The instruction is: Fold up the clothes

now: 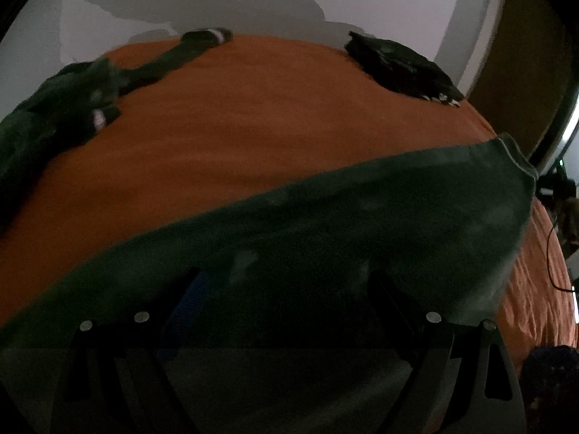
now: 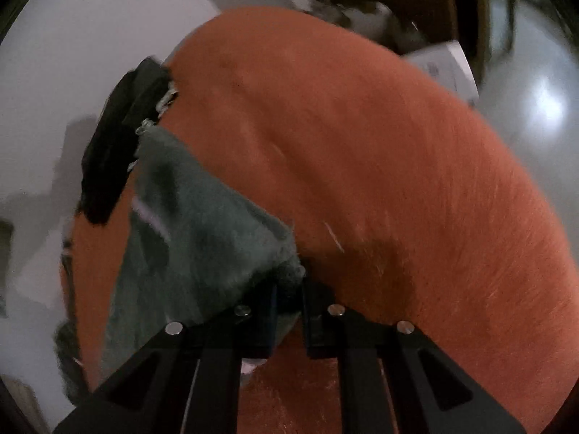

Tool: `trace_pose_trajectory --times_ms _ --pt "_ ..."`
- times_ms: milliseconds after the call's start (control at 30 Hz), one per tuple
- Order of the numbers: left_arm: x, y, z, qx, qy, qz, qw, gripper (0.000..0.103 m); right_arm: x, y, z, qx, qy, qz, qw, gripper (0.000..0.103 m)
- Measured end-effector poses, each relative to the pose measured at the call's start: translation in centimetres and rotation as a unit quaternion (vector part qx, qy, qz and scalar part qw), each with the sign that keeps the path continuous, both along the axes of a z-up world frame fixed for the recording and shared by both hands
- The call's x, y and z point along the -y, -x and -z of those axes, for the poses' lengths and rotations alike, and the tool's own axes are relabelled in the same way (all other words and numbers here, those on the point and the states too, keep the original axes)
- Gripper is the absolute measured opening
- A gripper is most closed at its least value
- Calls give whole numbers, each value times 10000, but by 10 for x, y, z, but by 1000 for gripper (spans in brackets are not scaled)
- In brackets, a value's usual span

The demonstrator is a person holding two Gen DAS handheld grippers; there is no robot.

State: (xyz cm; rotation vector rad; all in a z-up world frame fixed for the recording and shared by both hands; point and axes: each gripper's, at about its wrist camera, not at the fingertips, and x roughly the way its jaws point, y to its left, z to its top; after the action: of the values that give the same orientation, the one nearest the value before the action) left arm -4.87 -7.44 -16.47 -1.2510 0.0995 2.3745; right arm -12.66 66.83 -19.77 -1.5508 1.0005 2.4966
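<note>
Surface: an orange bedspread (image 1: 253, 115) is seen covering the bed; all the clothes are carried on it.

Garment in hand: a dark green garment (image 1: 325, 224) is stretched across the near edge of the bed in the left wrist view, with a stitched hem visible at its right end. In the right wrist view the same cloth (image 2: 188, 224) is seen running from the gripper toward the far left edge of the bed.

Right gripper (image 2: 289, 289): its fingers are drawn close together and a bunched corner of the green cloth is pinched between them.

Left gripper (image 1: 286, 289): its fingers are spread wide, with the green cloth lying across the gap. Whether any cloth is actually held cannot be told; a blue pad shows on the left finger.

Other clothes: a folded black item (image 1: 401, 68) is seen at the far right corner, and a rumpled green garment with striped cuffs (image 1: 72, 108) lies along the far left edge.

Stage: the garment is judged to be mid-handling, held at one corner; which fold is under way cannot be settled.

Risks: the pinch is taken on a small bunch of thick cloth, so the corner could be pulled free under tension. With only one corner secured, the edge could sag and a skewed fold be produced. The bedspread could be dragged up by a low finger.
</note>
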Motion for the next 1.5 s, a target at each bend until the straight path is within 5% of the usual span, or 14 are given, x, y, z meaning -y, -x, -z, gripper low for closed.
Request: trace_pose_trajectory --times_ms 67,167,200,333,433,500,733,833,900,967,1033,1167,1367,1500 --pt "8 -1 -2 117 -90 -127 9998 91 3 -1 -5 -111 -278 -173 9994 17" --pt "19 -1 -9 183 -369 -371 9985 91 4 -6 -29 -294 -929 -175 9951 44" --pt "22 -2 -12 202 -474 -444 9977 91 3 -8 -38 -376 -1042 -99 9938 44" --pt "26 -1 -16 215 -622 -520 9965 91 -9 -21 -64 -654 -614 556 9944 47" --pt "25 1 -14 241 -595 -471 9968 91 -9 -30 -61 -631 70 829 9945 61" --pt "23 2 -12 261 -570 -433 9971 91 -5 -29 -48 -463 603 891 9931 61" --pt "24 2 -9 343 -520 -351 9974 91 -6 -29 -19 -179 1256 1020 9867 61" --pt "25 0 -7 373 -481 -378 9974 91 4 -22 -26 -294 1090 767 9906 57" --pt "27 0 -6 402 -473 -410 9972 91 14 -16 -33 -375 783 501 9950 40" --pt "29 -2 -6 414 -550 -494 9964 91 24 -7 -38 -343 324 119 9988 12" --pt "39 -9 -7 425 -689 -696 9943 91 29 -9 -50 -272 -266 -60 9993 12" --pt "63 -26 -6 404 -875 -1086 9894 91 27 -22 -58 -379 -552 -11 9978 12" --pt "95 -37 6 723 -903 -1682 9789 91 2 -16 -23 -105 178 346 9992 12" --pt "112 -47 1 680 -819 -2008 9738 91 2 -20 -31 -184 90 249 9995 19"
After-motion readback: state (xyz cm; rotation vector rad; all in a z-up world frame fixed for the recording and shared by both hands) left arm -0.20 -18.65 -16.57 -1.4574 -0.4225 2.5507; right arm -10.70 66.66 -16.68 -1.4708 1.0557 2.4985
